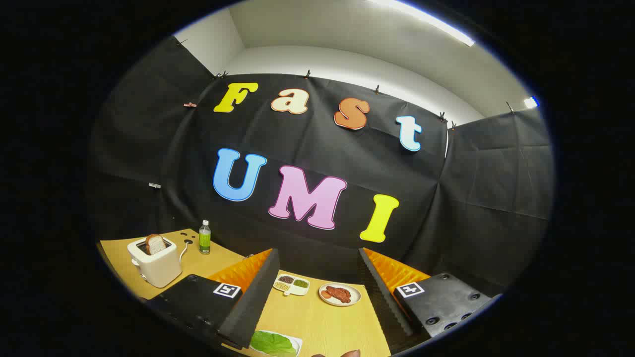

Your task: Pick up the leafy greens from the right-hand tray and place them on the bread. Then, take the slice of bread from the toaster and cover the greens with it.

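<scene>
In the gripper view the gripper [317,297] hangs above a wooden tabletop [322,322], its two fingers [253,297] spread wide with nothing between them. The leafy greens [272,343] lie flat on a white tray [296,342] close in below, next to the left finger and partly behind its tip. Farther out between the fingers sit a small divided dish [291,284] with dark and green fillings, and beside it a round plate [340,294] carrying reddish-brown food. Off beyond the left finger stands a white toaster [155,265] with a slice of bread [156,244] standing up out of its slot, and a green bottle [204,237] is near it toward the booth wall. The bread that the greens should go on cannot be made out here; something brownish shows just past the tray, too little of it to name. The greens look thin, limp and very light, likely to fold or slip, so a hold across a raised edge or the thicker middle rib seems safest, pinching gently rather than scraping the tray. The bread in the toaster looks soft and compressible; taking it by its exposed top with a light squeeze should lift it out without crushing.
</scene>
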`<state>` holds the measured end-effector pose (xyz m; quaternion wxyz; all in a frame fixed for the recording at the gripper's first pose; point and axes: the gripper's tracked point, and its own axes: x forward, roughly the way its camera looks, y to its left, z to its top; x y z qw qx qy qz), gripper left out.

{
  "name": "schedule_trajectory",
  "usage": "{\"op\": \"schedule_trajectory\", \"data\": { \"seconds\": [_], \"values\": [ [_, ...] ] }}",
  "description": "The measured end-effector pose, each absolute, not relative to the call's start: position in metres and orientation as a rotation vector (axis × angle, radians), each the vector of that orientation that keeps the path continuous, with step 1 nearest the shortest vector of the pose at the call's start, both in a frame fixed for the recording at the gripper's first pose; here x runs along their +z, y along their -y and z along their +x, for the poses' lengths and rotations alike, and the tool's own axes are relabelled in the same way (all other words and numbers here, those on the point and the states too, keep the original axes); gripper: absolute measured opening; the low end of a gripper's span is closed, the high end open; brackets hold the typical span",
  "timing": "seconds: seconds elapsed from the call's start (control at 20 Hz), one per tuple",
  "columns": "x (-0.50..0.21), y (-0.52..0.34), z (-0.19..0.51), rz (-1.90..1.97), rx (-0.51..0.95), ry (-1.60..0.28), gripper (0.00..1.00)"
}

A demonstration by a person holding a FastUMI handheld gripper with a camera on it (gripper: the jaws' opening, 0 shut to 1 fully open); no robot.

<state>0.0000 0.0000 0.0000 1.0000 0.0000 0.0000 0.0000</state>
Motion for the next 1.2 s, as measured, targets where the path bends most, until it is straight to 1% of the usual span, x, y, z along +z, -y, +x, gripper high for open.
{"op": "schedule_trajectory", "data": {
  "seconds": [0.9,1.1,1.2],
  "values": [
    [-0.003,-0.003,0.000,0.017,0.002,-0.005,0.97],
    [-0.027,-0.023,0.003,0.025,0.088,-0.089,0.97],
    [-0.051,-0.036,0.003,0.029,0.152,-0.164,0.97]
  ]
}}
